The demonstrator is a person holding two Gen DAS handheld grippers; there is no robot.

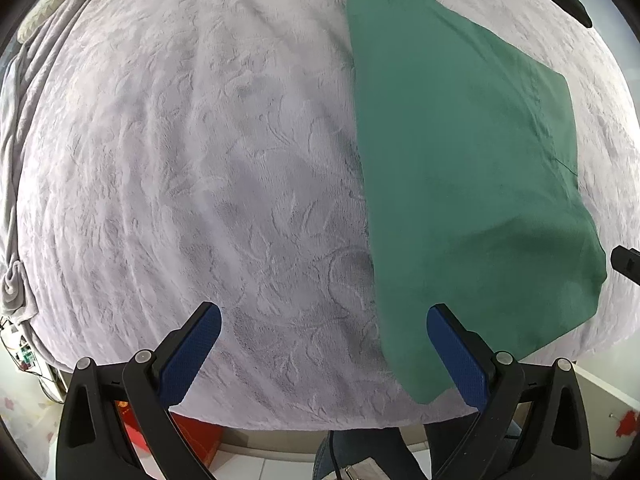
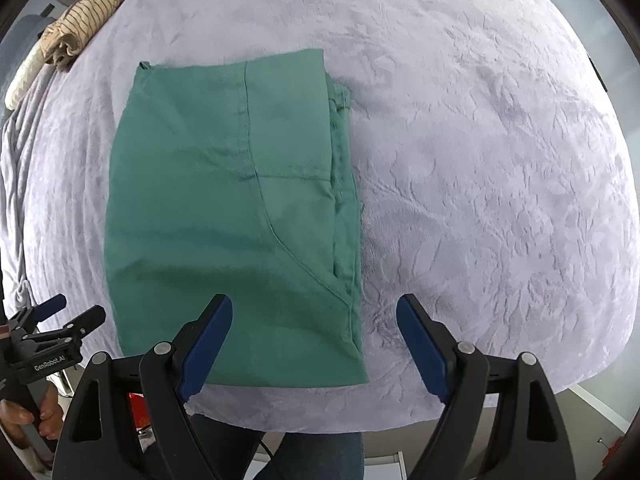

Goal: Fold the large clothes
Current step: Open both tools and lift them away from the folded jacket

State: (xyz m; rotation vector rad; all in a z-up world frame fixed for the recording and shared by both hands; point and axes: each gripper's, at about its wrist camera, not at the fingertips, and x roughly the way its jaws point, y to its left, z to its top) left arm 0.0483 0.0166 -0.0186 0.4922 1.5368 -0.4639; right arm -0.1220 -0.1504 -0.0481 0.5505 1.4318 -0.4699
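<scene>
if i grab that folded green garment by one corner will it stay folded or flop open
The green garment is probably floppy: thin cloth in loose stacked layers, edges showing along one side, so a corner lift would likely unfold it. It looks light. On the plush bedspread it would likely bunch rather than slide if pushed.

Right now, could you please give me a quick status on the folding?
Both hand-held grippers, left and right, open, empty. Green garment folded flat on the lilac bedspread. Nothing in the way.

Legible text: one item. "GenRobot.AI" was printed in white on the black body of the left tool (image 2: 60,312), lower left of the right wrist view.
</scene>
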